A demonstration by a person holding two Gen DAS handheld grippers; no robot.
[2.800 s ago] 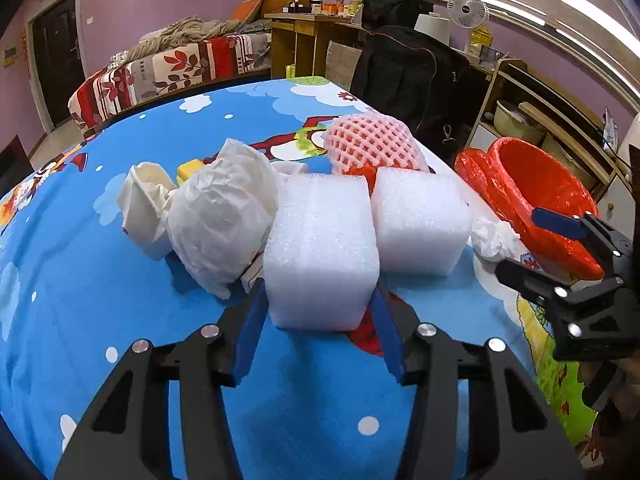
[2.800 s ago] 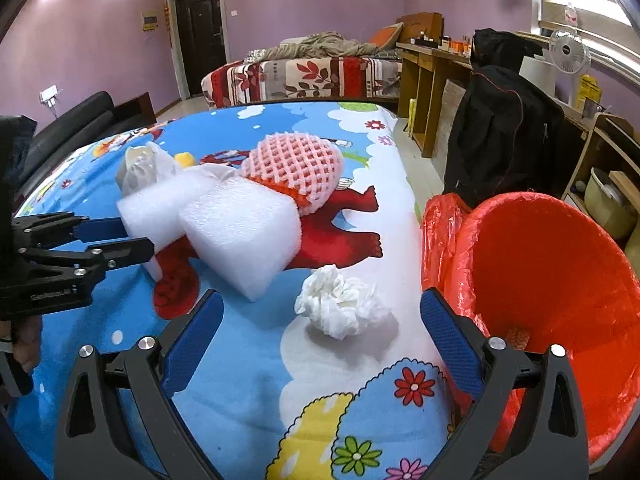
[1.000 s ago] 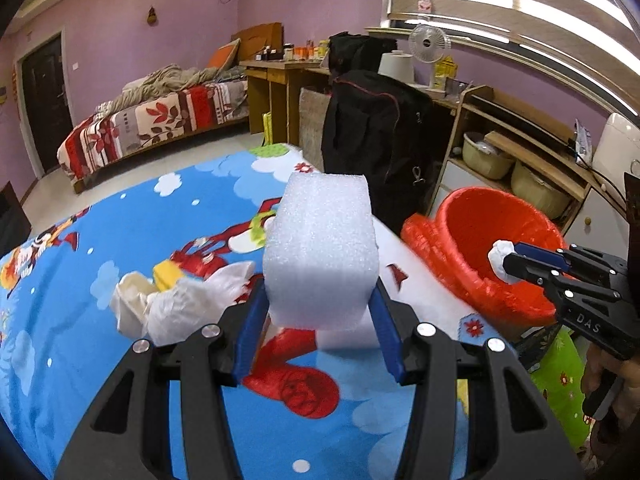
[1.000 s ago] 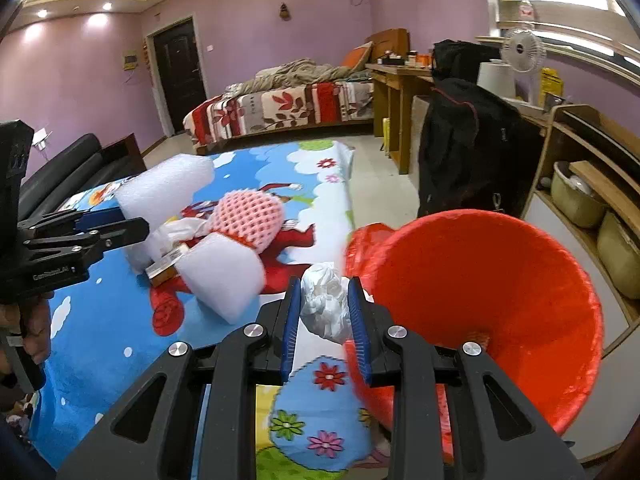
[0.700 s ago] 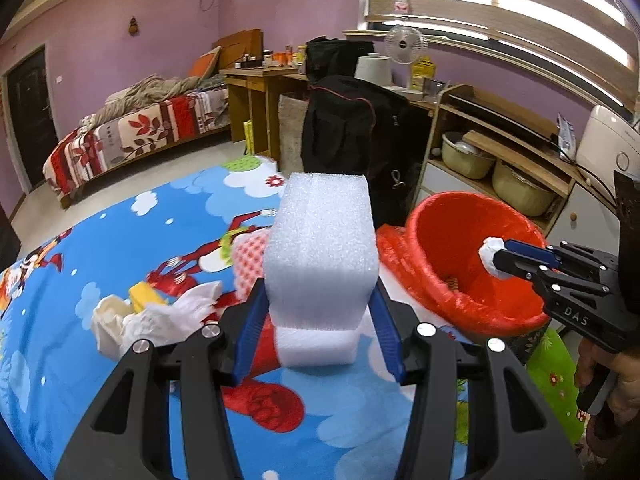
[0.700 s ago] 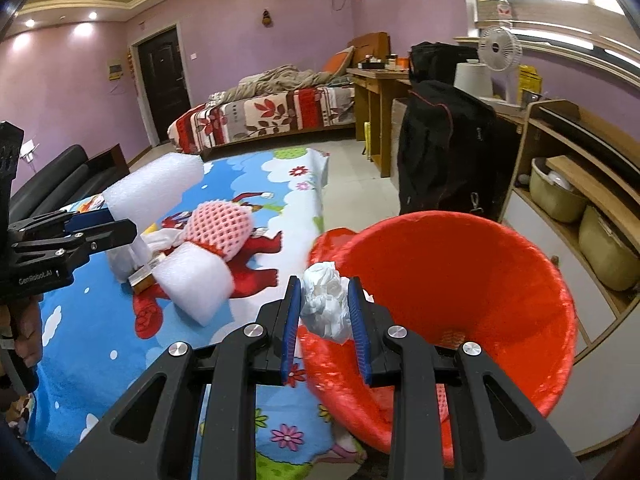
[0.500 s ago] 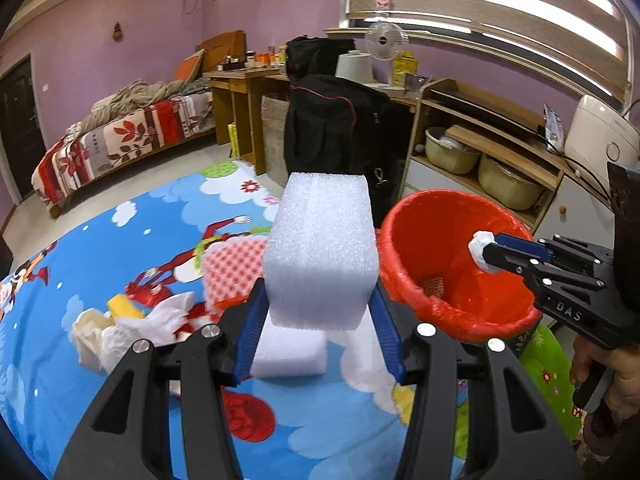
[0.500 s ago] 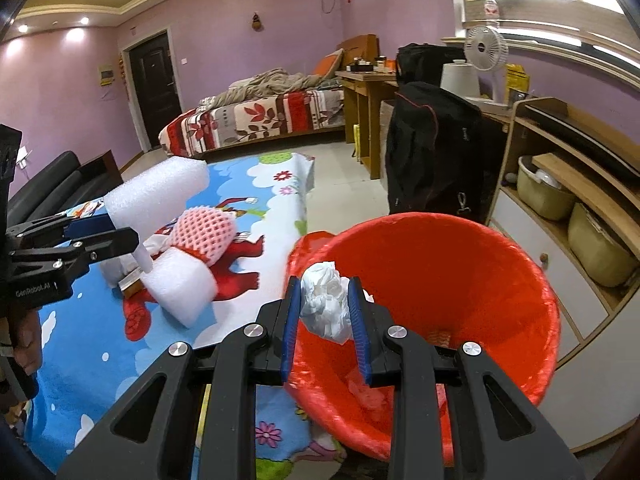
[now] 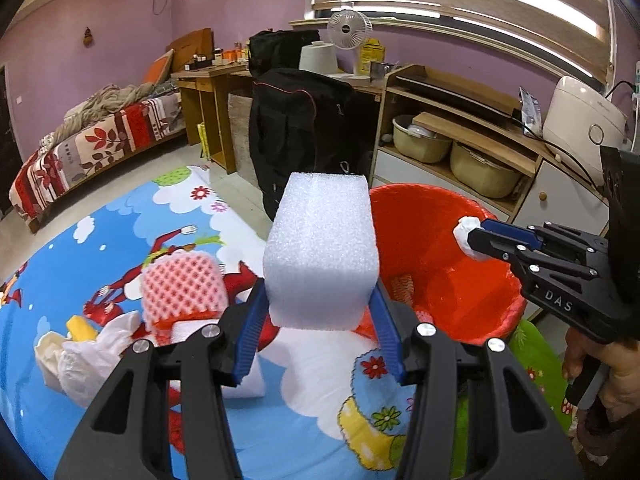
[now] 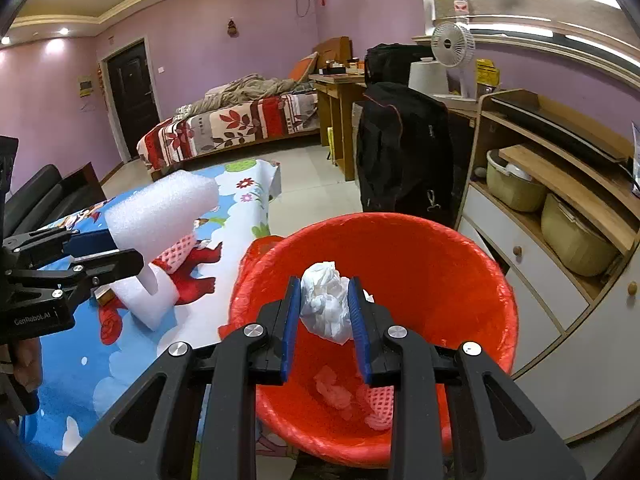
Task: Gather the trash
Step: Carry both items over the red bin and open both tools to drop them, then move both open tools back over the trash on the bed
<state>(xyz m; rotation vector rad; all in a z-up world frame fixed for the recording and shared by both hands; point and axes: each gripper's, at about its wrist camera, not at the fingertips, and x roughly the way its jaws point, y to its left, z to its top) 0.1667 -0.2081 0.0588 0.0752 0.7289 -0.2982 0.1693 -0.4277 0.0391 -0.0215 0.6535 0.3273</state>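
My left gripper is shut on a white foam block, lifted above the blue cartoon tablecloth just left of the red-lined bin. My right gripper is shut on a crumpled white tissue and hangs over the open mouth of the bin. The right gripper with the tissue shows over the bin's right rim in the left wrist view. The left gripper and its foam block appear at the left of the right wrist view.
On the table lie a pink foam net, a second white foam block and crumpled white paper. Scraps lie in the bin. A black backpack and a wooden shelf unit stand behind the bin.
Both grippers have carried their loads to the right, from above the table toward the bin. The tissue now hangs over the bin's inside, and the foam block is nearer the bin's rim.
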